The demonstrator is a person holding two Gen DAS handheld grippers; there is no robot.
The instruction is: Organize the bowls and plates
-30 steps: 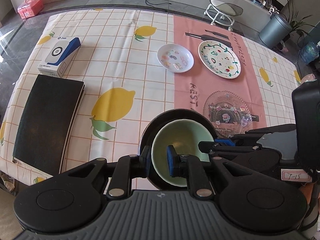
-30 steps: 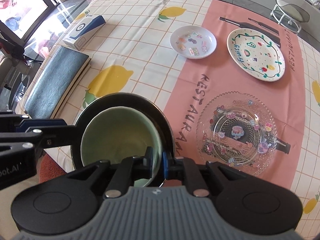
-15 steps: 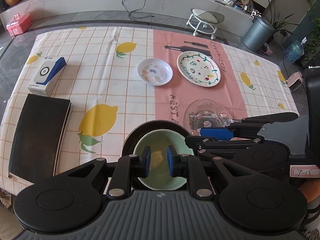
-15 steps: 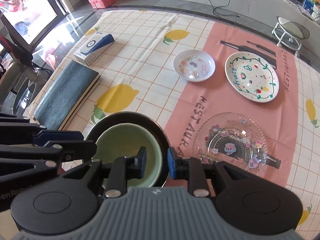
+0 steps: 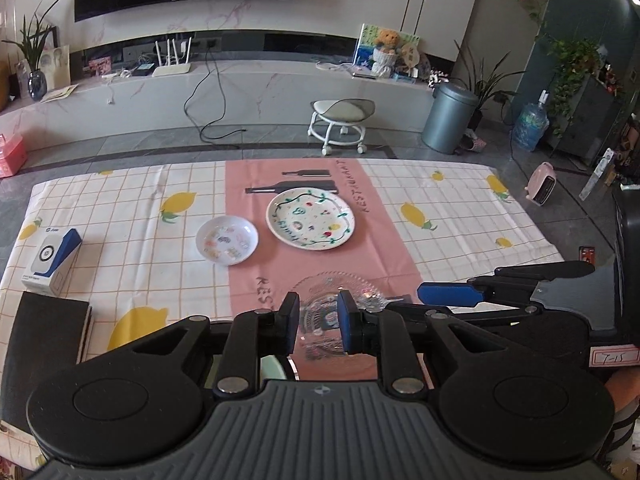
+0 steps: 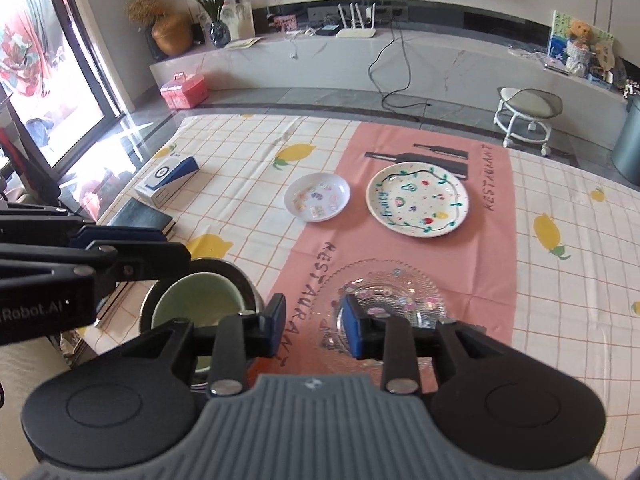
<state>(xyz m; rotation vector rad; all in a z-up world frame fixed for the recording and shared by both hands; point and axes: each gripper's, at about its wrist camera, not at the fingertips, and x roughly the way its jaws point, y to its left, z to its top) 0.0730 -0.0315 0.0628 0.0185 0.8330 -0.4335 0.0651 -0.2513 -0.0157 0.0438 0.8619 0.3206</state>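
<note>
A pale green bowl [image 6: 198, 304] sits nested inside a dark bowl [image 6: 245, 280] near the table's front edge. In the left wrist view only a sliver of the green bowl [image 5: 273, 366] shows under the fingers. My left gripper [image 5: 318, 322] hovers above and behind it, jaws opening, nothing between the pads. My right gripper [image 6: 314, 330] is also opening and empty, just right of the bowls and over the pink strip. A clear glass plate [image 6: 394, 294] lies ahead of it. Farther back are a small white plate [image 6: 317, 197] and a large decorated plate [image 6: 417, 199].
A blue and white box [image 6: 168, 176] and a dark book [image 6: 140, 216] lie along the table's left side. The left gripper [image 6: 176, 246] reaches in above the bowls in the right wrist view. Beyond the table are a stool [image 5: 343, 114] and a bin [image 5: 450, 118].
Both grippers let go of the bowl rims, widened their jaws, rose and drew back from the bowls. The green bowl stays inside the dark bowl.
</note>
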